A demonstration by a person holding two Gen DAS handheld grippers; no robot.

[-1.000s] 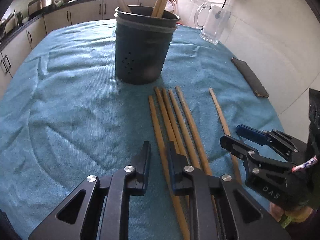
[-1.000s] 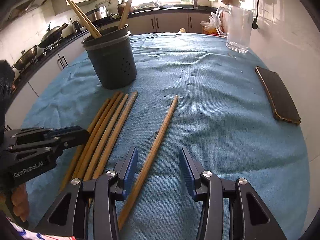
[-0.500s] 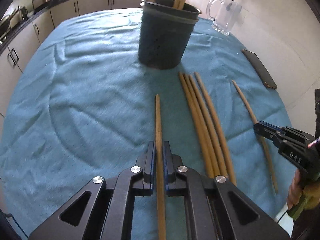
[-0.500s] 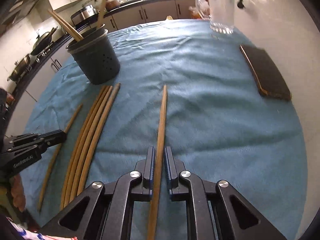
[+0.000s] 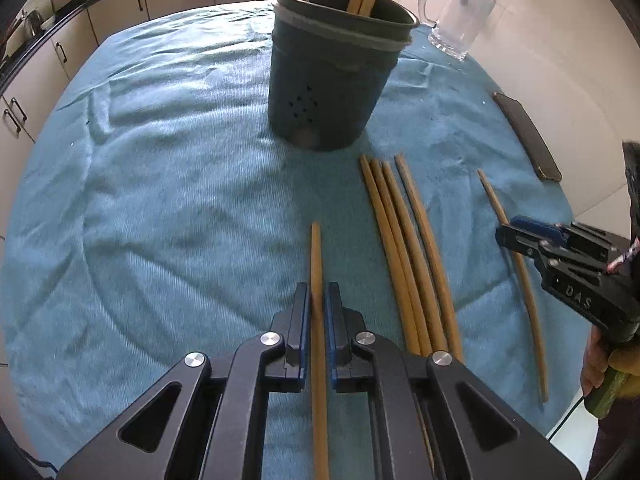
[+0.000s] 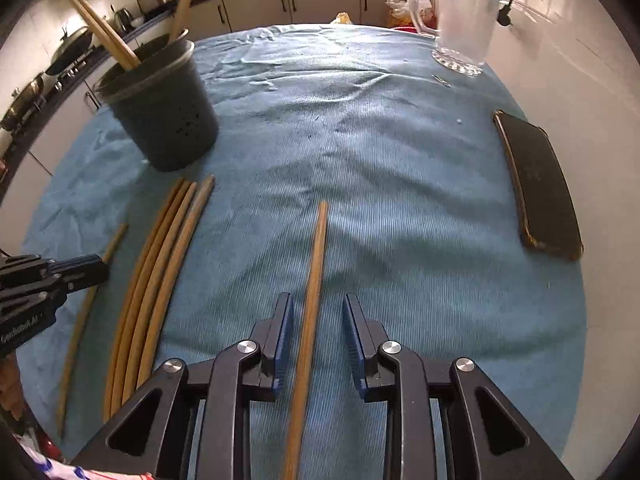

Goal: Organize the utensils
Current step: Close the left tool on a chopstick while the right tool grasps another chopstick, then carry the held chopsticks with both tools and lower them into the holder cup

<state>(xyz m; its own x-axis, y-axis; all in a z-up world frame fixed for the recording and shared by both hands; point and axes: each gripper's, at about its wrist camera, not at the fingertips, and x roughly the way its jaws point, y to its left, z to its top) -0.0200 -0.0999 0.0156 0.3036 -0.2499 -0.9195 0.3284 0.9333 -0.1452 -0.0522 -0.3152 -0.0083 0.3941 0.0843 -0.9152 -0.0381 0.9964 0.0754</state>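
Note:
My left gripper [image 5: 317, 308] is shut on a wooden chopstick [image 5: 316, 260] that points toward the dark utensil holder [image 5: 332, 80], which has several chopsticks standing in it. My right gripper [image 6: 317, 312] is open, its jaws on either side of a single chopstick [image 6: 314, 272] lying on the blue cloth. A bundle of several chopsticks [image 5: 408, 248] lies between the two grippers; it also shows in the right wrist view [image 6: 160, 272]. The holder shows at the left in the right wrist view [image 6: 164, 120].
A glass mug [image 6: 460, 28] stands at the far right of the table. A dark phone [image 6: 540, 184] lies near the right edge. The blue cloth [image 5: 160, 200] covers the round table. Kitchen cabinets are behind.
The right gripper was shut on its chopstick half a second ago and has opened; that chopstick now lies on the cloth. The left gripper took hold of a chopstick and moved closer to the holder.

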